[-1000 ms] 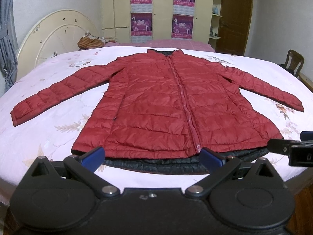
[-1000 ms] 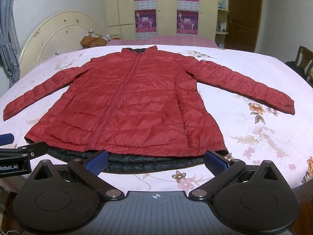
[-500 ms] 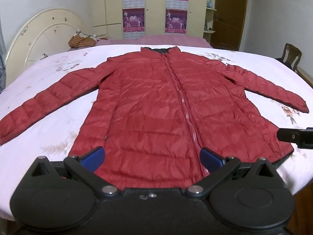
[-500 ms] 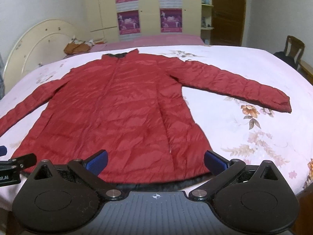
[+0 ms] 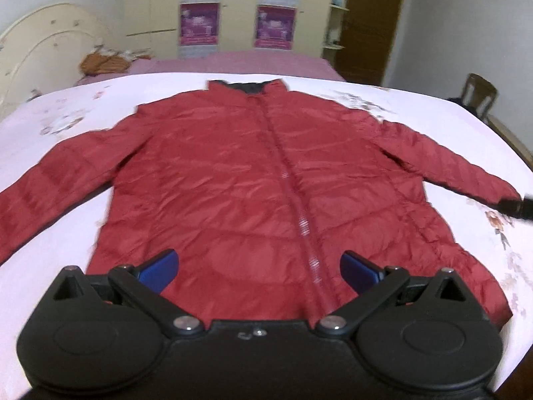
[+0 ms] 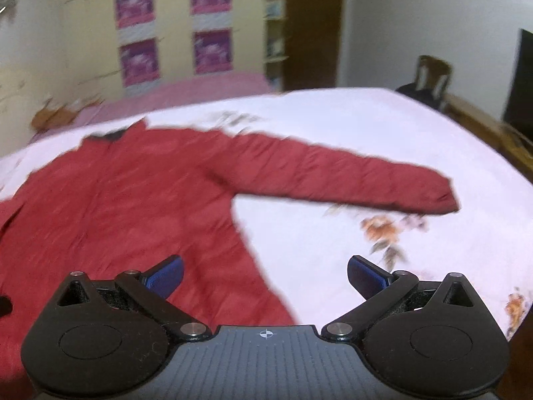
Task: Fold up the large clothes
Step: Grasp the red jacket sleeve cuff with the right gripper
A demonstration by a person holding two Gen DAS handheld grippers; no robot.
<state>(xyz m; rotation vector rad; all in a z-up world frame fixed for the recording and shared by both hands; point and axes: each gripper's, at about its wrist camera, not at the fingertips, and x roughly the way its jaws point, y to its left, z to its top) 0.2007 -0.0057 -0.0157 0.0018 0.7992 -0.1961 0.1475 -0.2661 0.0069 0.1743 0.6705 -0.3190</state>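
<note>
A red quilted jacket (image 5: 253, 180) lies flat, front up and zipped, on a bed with a white floral sheet (image 5: 433, 116), sleeves spread to both sides. My left gripper (image 5: 260, 268) is open and empty above the jacket's lower front, left of the zipper. My right gripper (image 6: 265, 276) is open and empty above the jacket's right side edge; the jacket (image 6: 133, 200) and its right sleeve (image 6: 349, 180) stretch ahead. The right gripper's tip also shows at the right edge of the left wrist view (image 5: 516, 206), near the sleeve cuff.
A wooden chair (image 5: 479, 93) stands right of the bed. A cream headboard (image 5: 50, 43) leans at the left. A pink bed (image 5: 233, 63), a postered wardrobe (image 5: 233, 10) and a brown door (image 5: 366, 23) are behind.
Both grippers have moved forward from the hem over the jacket. The right gripper has swung right towards the right sleeve. Both stay open.
</note>
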